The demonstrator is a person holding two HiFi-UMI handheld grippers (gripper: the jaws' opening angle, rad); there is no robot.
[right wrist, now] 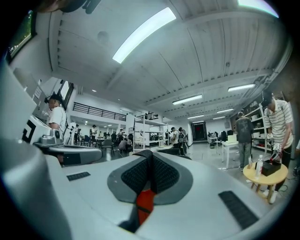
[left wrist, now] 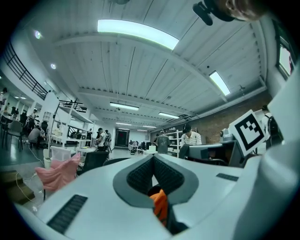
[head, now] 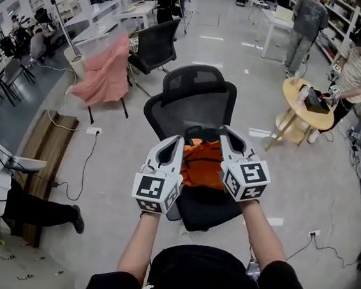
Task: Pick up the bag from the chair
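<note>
An orange bag [head: 199,163] is over the seat of a black mesh office chair [head: 196,88] in the middle of the head view. My left gripper [head: 178,142] is at the bag's upper left corner and my right gripper [head: 226,134] at its upper right. Both point away from me, over the chair. In the left gripper view the jaws [left wrist: 153,159] are closed together, with orange bag fabric [left wrist: 160,206] caught low between them. The right gripper view shows the same: the jaws [right wrist: 150,157] meet, with orange-red fabric [right wrist: 145,201] in the gap below. Whether the bag still rests on the seat is hidden.
A chair draped with pink cloth [head: 105,68] and another black chair [head: 154,45] stand behind to the left. A round wooden table [head: 307,102] with a person beside it is at right. A wooden bench [head: 49,146], floor cables [head: 87,163] and a seated person's leg [head: 39,209] are at left.
</note>
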